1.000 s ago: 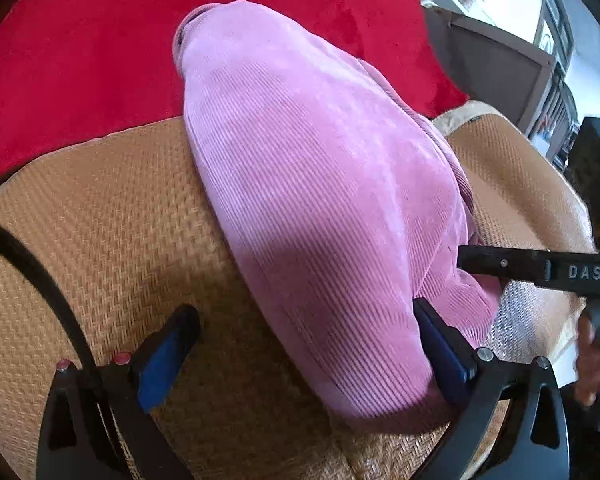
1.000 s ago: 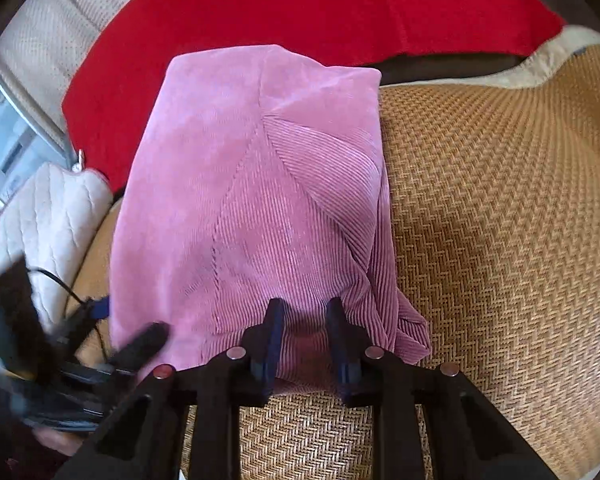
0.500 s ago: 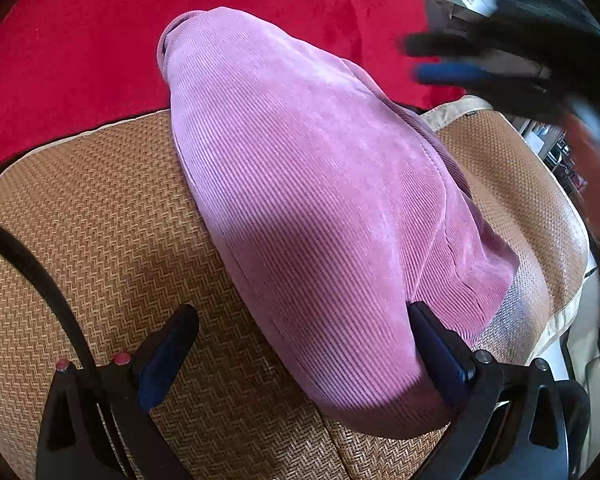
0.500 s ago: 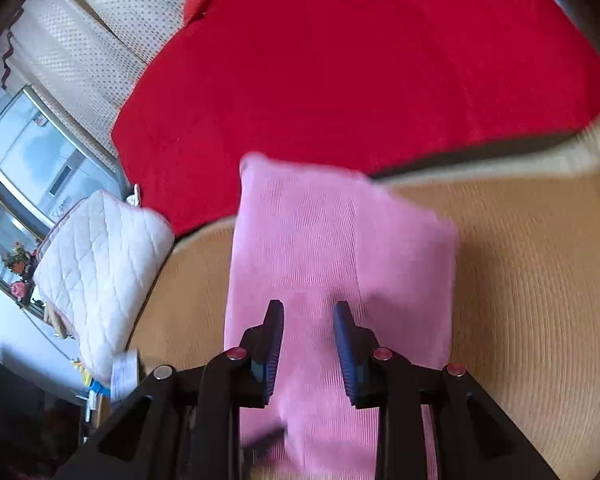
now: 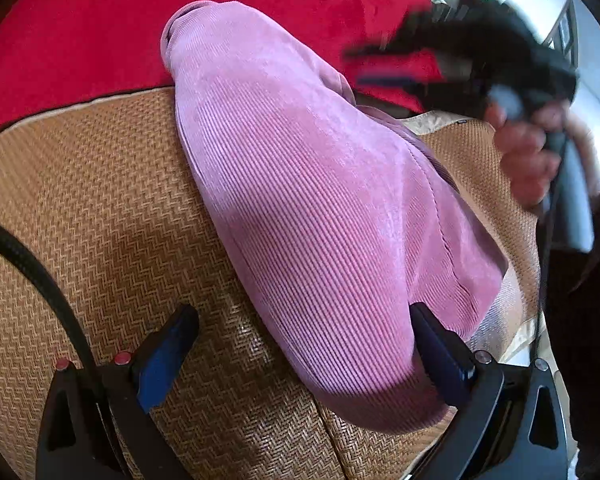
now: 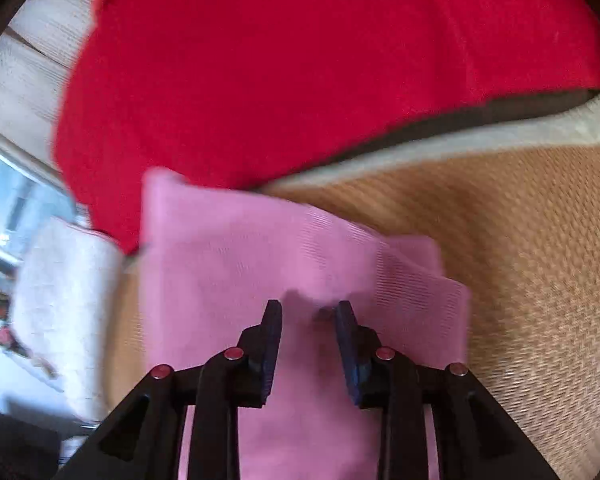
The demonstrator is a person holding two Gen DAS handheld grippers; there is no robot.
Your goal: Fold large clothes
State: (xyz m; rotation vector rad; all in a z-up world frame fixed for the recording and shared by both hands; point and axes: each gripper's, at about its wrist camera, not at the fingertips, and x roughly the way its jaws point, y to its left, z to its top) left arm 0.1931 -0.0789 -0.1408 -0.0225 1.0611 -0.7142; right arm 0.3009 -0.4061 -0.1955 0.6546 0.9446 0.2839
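Observation:
A folded pink corduroy garment [image 5: 320, 184] lies lengthwise on a woven straw mat [image 5: 100, 184], its far end reaching onto a red blanket [image 5: 100, 32]. My left gripper [image 5: 302, 312] stands wide open over the garment's near end, its right finger against the cloth's edge. In the left wrist view my right gripper [image 5: 370, 66] is a blur above the garment's far right side, held by a hand [image 5: 528, 156]. In its own view the right gripper [image 6: 308, 306] hovers over the pink garment [image 6: 240, 256], jaws a little apart, nothing pinched between them.
The red blanket [image 6: 280, 60] covers the surface beyond the mat [image 6: 520, 240]. A white quilted cushion [image 6: 60, 280] lies left of the garment by a window. A black cable [image 5: 32, 264] crosses the mat at the near left.
My right gripper left the garment's near corner and swung up toward its far end, jaws slightly wider. The left gripper lifted a little and stays open; the garment lies as before.

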